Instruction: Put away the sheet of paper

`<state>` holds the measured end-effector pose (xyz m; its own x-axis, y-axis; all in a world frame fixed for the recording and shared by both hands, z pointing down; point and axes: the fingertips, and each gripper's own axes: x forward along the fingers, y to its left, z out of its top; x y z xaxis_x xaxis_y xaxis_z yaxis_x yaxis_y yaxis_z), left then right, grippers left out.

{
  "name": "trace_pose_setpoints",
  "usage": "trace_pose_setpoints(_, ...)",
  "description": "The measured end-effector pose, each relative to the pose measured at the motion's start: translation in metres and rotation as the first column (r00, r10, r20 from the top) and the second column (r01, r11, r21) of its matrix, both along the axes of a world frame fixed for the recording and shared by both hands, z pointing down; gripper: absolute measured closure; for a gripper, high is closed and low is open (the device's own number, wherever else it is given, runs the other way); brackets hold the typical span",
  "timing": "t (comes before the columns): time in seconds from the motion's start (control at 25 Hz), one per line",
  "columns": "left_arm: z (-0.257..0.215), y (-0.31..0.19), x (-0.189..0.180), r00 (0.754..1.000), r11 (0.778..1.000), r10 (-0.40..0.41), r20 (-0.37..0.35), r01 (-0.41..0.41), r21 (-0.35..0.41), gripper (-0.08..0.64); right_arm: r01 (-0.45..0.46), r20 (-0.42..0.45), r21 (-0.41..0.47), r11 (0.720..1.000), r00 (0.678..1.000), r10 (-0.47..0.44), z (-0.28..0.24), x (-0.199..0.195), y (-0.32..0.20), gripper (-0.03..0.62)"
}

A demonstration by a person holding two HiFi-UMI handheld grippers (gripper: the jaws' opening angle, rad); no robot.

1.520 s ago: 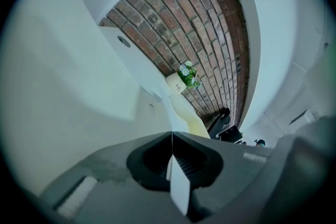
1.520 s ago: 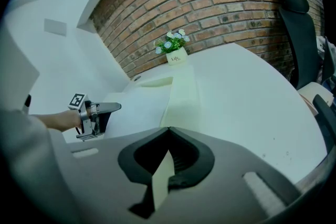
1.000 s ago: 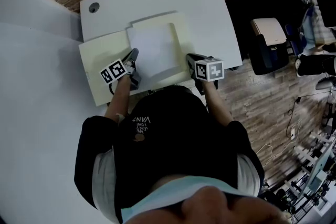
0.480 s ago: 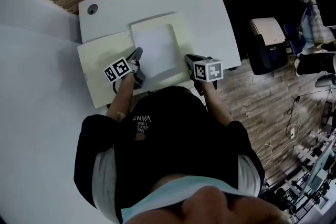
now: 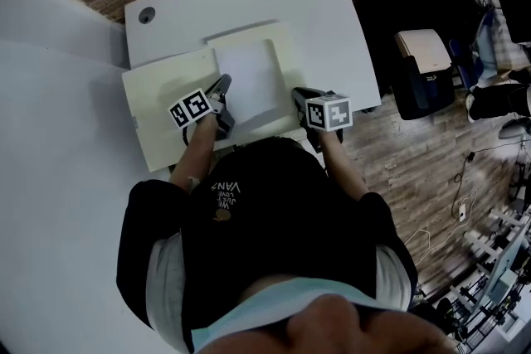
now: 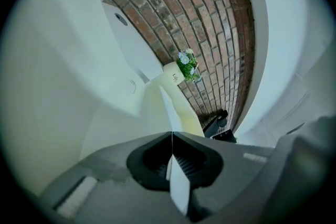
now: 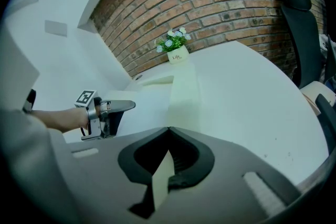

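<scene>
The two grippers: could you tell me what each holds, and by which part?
Left gripper: the white sheet of paper, by its near left edge. Right gripper: the cream folder, by its near right edge.

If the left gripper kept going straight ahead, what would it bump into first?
Probably the flower pot by the brick wall: it sits almost straight ahead of the left gripper, beyond the paper it pinches. Depth is hard to judge.

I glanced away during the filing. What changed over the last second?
The left claw, shut on the sheet, moved right toward the right claw, taking the sheet's left edge along. The right claw, shut on the folder, and the folder itself stayed put.
</scene>
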<state>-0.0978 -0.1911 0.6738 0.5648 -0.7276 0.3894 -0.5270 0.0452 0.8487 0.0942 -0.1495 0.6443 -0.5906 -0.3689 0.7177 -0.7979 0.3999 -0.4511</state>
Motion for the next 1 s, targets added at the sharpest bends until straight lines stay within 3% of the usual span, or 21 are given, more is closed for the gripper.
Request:
trace_pose_setpoints(0.32,0.001,-0.003,0.010,1.000,1.000,0.001,-0.003,-0.001,-0.001,0.560,0.000,-0.001,0.000,1.000,1.000,0.000,0.001,-0.001,-0.001,0.594)
trace_pose_setpoints(0.76,-0.004,-0.002,0.028,0.998,0.997,0.068,0.009,-0.068,0.042,0.560,0.004,0.001,0.004,1.000,1.000,-0.004,0.000,-0.001,0.000,0.594)
trace_pose_setpoints(0.88,-0.008,-0.002,0.031,0.995,0.993,0.095,0.041,-0.097,0.061,0.545,0.004,0.000,0.004,1.000,1.000,-0.004,-0.001,-0.001,-0.001,0.594)
trace_pose_setpoints(1.0,-0.009,0.000,0.034,0.983,0.987,0.136,0.124,-0.145,0.071,0.461,0.005,-0.001,0.005,1.000,1.000,-0.005,0.000,-0.001,-0.001,0.594)
